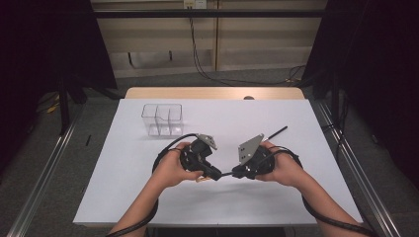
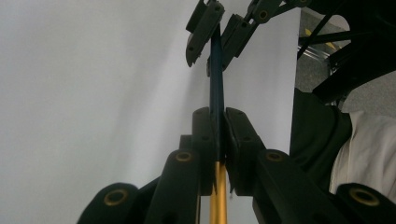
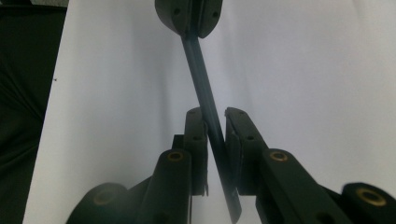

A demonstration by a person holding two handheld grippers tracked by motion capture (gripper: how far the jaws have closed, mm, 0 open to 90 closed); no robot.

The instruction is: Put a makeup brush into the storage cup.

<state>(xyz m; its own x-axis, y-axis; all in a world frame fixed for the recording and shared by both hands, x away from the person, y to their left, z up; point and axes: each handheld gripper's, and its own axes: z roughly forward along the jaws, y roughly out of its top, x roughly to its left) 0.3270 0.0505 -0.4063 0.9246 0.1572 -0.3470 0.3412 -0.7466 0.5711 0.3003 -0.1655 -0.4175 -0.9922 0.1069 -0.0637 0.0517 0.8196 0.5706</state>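
Note:
A thin dark rod [image 1: 226, 174] with a gold rear section [image 2: 217, 196] spans between my two grippers, just above the white table [image 1: 123, 197]. My left gripper [image 2: 218, 114] is shut on it where the dark part meets the gold. In the high view the left gripper [image 1: 216, 175] points right and the right gripper [image 1: 237, 173] points left, tips close together. In the right gripper view the rod [image 3: 205, 88] crosses slantwise between my right gripper's [image 3: 215, 116] jaws, which stand a little wider than the rod. Its dark end pokes back past those jaws.
A clear plastic box [image 1: 162, 119] with compartments stands at the back left of the table. A black pen-like stick [image 1: 277, 132] lies behind the right hand. A small dark round thing [image 1: 249, 98] sits at the far wooden edge. Metal rails run along both sides.

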